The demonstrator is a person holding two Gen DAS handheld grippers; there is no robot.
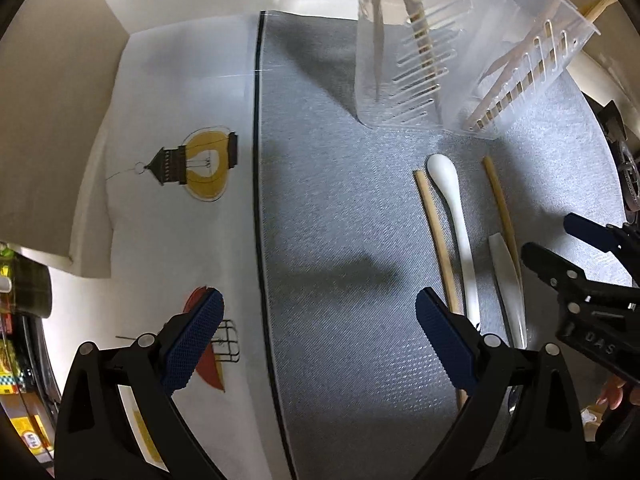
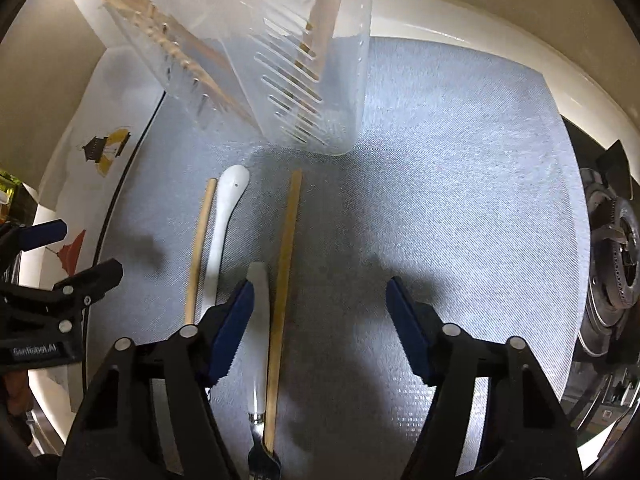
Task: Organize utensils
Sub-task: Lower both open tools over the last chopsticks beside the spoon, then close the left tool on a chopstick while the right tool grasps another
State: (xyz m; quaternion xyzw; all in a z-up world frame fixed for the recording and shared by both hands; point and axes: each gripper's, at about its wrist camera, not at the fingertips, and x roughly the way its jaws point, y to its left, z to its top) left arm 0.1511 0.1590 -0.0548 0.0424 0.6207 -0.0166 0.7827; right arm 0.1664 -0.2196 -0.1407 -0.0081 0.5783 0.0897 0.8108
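The right gripper (image 2: 320,320) points steeply down at the grey mat (image 2: 440,200), its blue pads spread wide with nothing pressed between them. No pad touches a utensil. Its left pad (image 2: 236,320) hangs over the fork (image 2: 258,320), covering part of the white handle, and a chopstick (image 2: 284,280) lies inside the gap, just right of the fork. The fork's metal tines show at 6 o'clock in the right wrist view.

The left gripper (image 1: 320,344) also points down, its fingers wide apart and empty. One pad (image 1: 196,340) hangs over the white printed cloth (image 1: 160,120), the other (image 1: 444,340) over the mat beside the utensils.

At 10 o'clock from the right gripper lie the white spoon (image 2: 224,224), bowl end away from the camera, and a second chopstick (image 2: 198,252) just left of it. All four utensils lie roughly parallel on the mat, close together.

At 12 o'clock stands the clear slotted holder (image 2: 304,60), upright on the mat's far side, with chopsticks and white-handled pieces inside. A stove burner (image 2: 612,272) sits at 3 o'clock, off the mat.
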